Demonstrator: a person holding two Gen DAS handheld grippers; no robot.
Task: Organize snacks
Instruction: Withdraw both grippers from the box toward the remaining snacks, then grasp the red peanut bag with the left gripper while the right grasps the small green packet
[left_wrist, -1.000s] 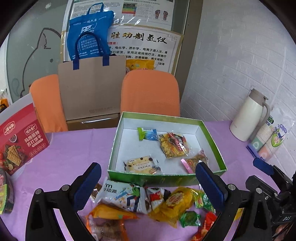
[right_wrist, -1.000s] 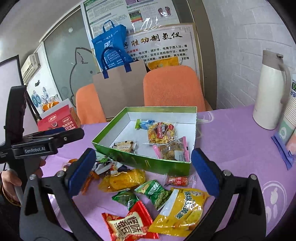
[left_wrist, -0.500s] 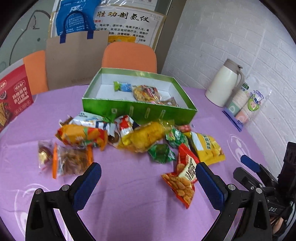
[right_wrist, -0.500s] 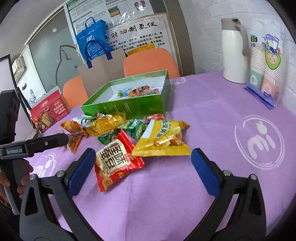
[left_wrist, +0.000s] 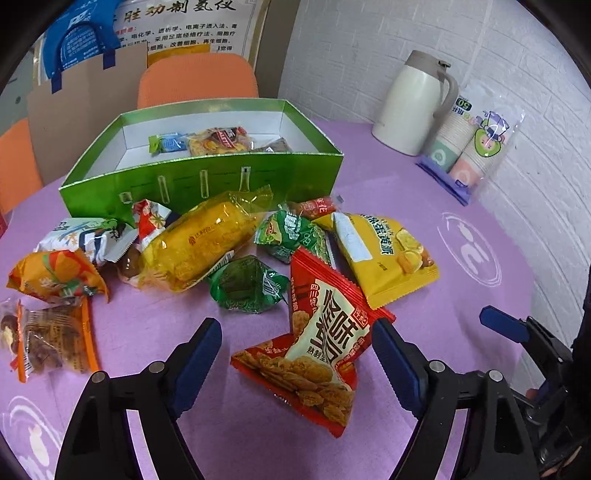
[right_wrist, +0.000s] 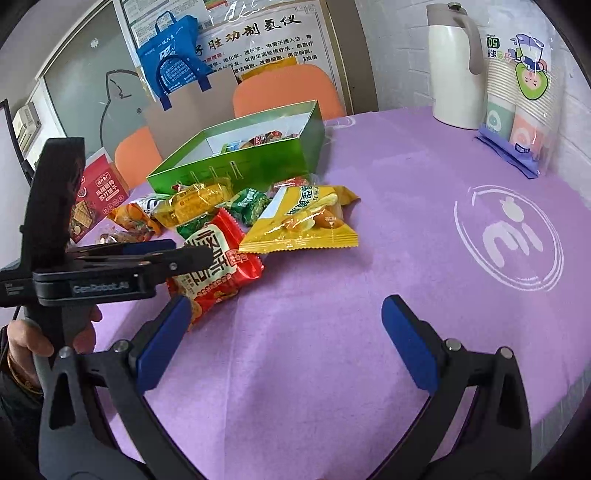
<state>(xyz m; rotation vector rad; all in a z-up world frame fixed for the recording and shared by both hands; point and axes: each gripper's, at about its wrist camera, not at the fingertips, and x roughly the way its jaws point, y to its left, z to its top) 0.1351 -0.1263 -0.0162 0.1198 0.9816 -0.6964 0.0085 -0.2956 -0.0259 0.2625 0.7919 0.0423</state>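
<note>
Purple tablecloth; right gripper over bare cloth

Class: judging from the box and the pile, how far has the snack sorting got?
Done: a few packets lie in the green box. In hand: the left hand-held gripper, jaws just closing, straddles the red packet, not yet gripped. Left: the yellow packet and others on the table.

Both tongs are black plastic with blue pads, silver pivot screws and a white-lettered label.
</note>
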